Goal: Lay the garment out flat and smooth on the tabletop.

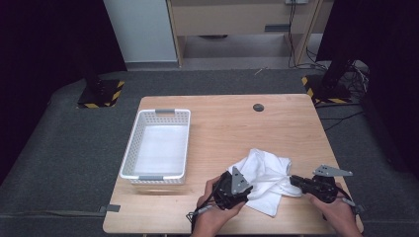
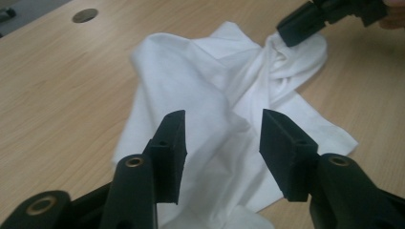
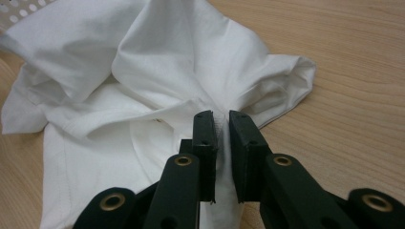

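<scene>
A crumpled white cloth (image 1: pixel 264 170) lies on the wooden table (image 1: pixel 222 123) near its front right. My right gripper (image 1: pixel 292 179) is shut on a bunched fold at the cloth's right edge; in the right gripper view the fabric (image 3: pixel 157 62) is pinched between the jaws of that gripper (image 3: pixel 223 129). My left gripper (image 1: pixel 247 190) is at the cloth's left side, held by a hand. In the left gripper view its jaws (image 2: pixel 222 138) stand apart over the cloth (image 2: pixel 191 90) without pressing on it, and the right gripper (image 2: pixel 293 31) shows farther off, holding the fold.
A white perforated basket (image 1: pixel 129 148) with grey handles stands on the table's left half, its rim (image 3: pixel 19 9) just beyond the cloth in the right gripper view. A dark round grommet (image 1: pixel 258 107) sits near the far edge. Grey floor surrounds the table.
</scene>
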